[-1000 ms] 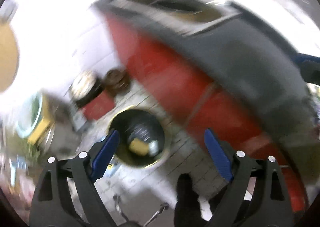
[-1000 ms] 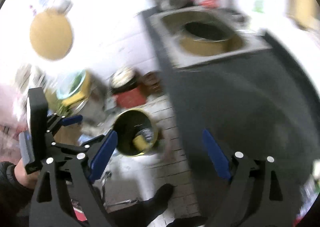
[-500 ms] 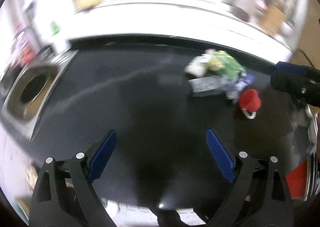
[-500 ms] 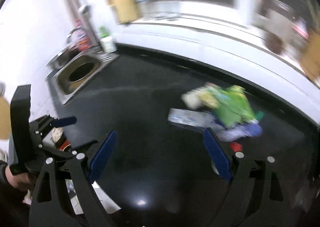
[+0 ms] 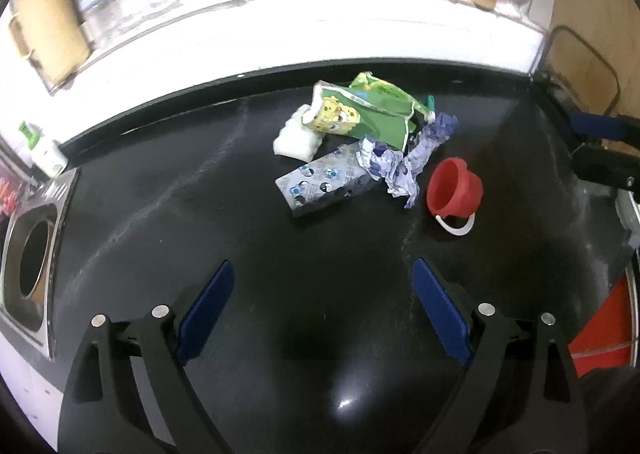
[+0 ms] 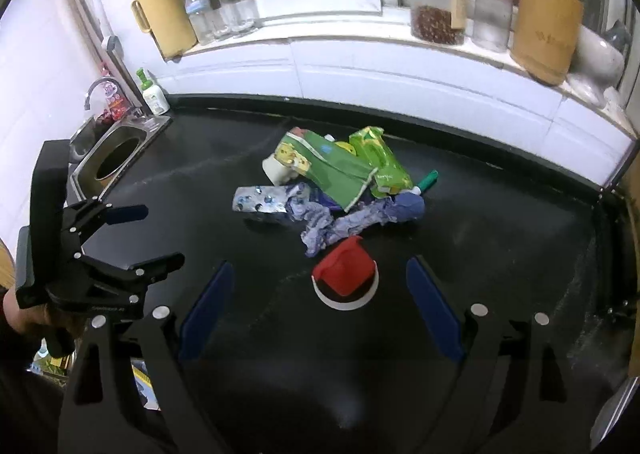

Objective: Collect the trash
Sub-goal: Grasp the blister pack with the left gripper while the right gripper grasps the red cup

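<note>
Both tongs, left tongs (image 5: pixel 322 304) and right tongs (image 6: pixel 318 304), gape empty above the black worktop (image 6: pixel 500 222); I'd take the small red plastic bucket (image 6: pixel 346 272) at lower centre first, closing across its rim.

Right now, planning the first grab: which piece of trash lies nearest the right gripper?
The red cup, tipped over between the right gripper and the wrapper pile.

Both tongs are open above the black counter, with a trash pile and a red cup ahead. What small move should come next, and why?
Probably ease the right tongs forward and down around the red cup. It lies on its side directly between their open fingers, nearer than the trash pile, and nothing is held yet.
</note>
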### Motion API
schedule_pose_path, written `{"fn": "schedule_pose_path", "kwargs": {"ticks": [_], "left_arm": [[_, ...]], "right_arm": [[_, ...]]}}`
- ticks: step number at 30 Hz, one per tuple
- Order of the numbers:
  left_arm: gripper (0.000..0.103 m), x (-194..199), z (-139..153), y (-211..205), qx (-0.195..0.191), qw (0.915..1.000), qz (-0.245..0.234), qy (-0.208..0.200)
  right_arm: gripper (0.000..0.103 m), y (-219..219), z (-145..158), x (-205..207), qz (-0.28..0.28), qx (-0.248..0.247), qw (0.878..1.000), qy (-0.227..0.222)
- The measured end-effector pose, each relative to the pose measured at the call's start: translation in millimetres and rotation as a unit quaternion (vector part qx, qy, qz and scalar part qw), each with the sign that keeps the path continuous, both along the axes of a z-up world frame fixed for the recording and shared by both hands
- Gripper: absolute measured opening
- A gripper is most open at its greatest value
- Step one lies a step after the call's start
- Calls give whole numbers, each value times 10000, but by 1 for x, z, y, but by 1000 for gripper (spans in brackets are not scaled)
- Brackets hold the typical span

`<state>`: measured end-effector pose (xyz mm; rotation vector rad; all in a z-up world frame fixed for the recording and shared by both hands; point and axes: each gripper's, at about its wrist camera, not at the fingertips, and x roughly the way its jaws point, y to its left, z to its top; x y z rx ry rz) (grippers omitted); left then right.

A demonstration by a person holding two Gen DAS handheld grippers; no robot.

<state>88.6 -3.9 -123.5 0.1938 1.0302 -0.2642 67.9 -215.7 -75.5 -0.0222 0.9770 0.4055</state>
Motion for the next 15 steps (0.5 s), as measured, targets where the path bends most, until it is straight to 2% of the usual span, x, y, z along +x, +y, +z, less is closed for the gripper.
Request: {"fn": "schedule_pose_path", "kwargs": {"ticks": [6, 10, 15], "left_arm": [[88, 31, -32, -11, 211, 9972, -710, 89], [88, 63, -61, -18, 389, 9908, -1284, 162], [88, 93, -87, -24, 636, 9832, -1696, 229]], "right_arm": [[85, 0, -42, 15, 315, -260, 9984, 400], [85, 0, -77, 30, 551, -429, 9954, 658], [85, 7, -109, 50, 877, -556, 9907, 878]]}}
